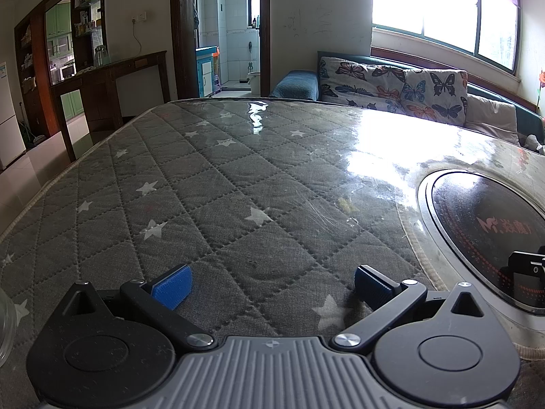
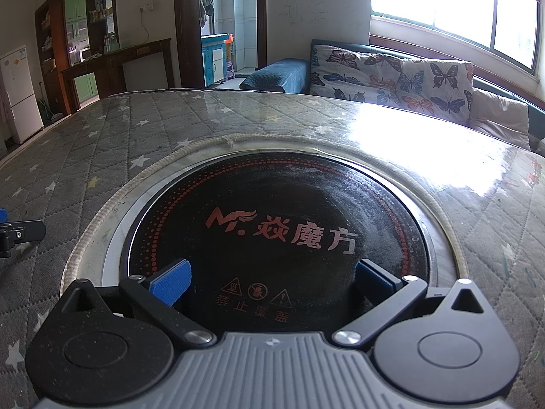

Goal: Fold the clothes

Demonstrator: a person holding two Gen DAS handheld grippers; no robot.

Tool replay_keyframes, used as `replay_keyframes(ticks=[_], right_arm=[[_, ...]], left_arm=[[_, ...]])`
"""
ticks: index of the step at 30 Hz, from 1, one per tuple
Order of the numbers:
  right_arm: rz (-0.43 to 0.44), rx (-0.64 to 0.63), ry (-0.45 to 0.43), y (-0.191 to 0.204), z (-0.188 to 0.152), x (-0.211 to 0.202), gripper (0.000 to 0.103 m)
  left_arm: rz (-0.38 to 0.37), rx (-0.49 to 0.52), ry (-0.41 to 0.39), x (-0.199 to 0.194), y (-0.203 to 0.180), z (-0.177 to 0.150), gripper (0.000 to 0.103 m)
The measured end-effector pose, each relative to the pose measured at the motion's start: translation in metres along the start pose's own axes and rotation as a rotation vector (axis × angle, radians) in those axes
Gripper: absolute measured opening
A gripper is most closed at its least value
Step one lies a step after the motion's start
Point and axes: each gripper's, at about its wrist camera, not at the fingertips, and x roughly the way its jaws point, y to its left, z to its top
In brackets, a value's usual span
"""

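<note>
Quilted star-print cover (image 1: 211,184) rings glossy round hob (image 2: 276,235).

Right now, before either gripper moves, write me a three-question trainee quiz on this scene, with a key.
1. True or false: the left gripper holds a garment between its fingers.
2. What lies directly ahead of the right gripper? A) a folded shirt B) the round black heater plate set into the table C) the butterfly cushion
3. Fill in: the quilted grey table cover is printed with white ____.

Key: 1 false, both grippers are open and empty, and no clothing shows on the table; 2 B; 3 stars.
</note>
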Motion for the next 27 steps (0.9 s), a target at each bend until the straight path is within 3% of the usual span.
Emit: replay_keyframes(ticks=[27], right_arm=[[0.000,0.000,0.000,0.0001,0.0001,-0.0002,0.103]], left_arm=[[0.001,0.000,0.000,-0.0002,0.0010,-0.0009,0.103]])
